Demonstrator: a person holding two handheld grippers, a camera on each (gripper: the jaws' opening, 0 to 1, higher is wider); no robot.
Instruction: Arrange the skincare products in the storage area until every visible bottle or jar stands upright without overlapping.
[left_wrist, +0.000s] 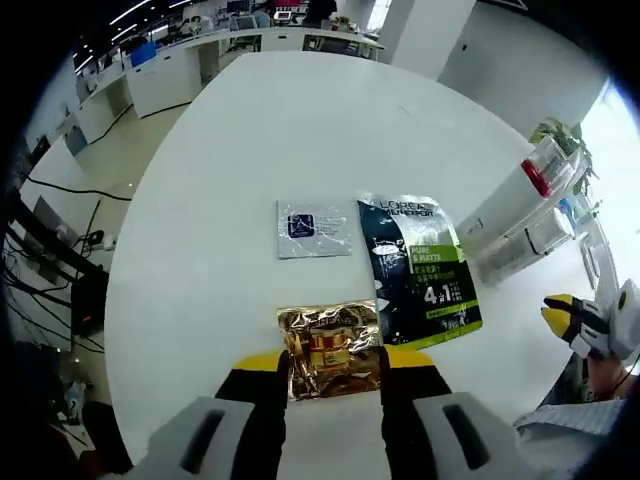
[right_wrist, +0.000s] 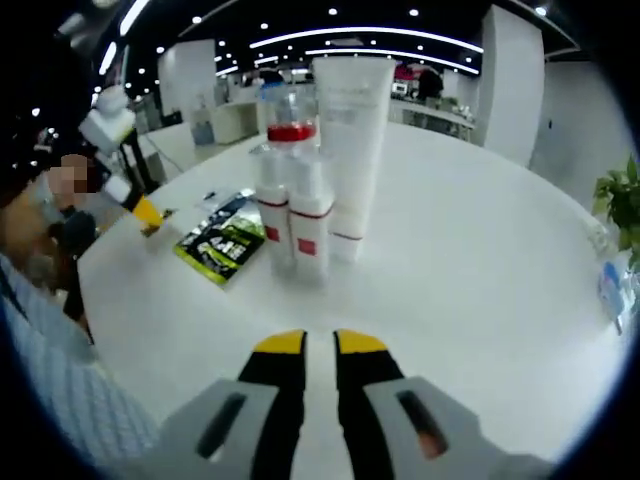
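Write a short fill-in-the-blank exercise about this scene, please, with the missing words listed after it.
1. The left gripper has its jaws on either side of a ____ foil sachet.
2. The dark sachet carries a band of ____ colour.
3. The right gripper holds nothing, and its jaws are nearly ____.
4. The small bottles and the tall white tube all stand ____ on the white table.

Missing words: gold; green; closed; upright

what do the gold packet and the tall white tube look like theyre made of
Gold packet: probably metallised foil film, going by its crinkled surface with bright mirror-like glints. Tall white tube: likely plastic, with a smooth, slightly translucent matte white wall and no sharp reflections.
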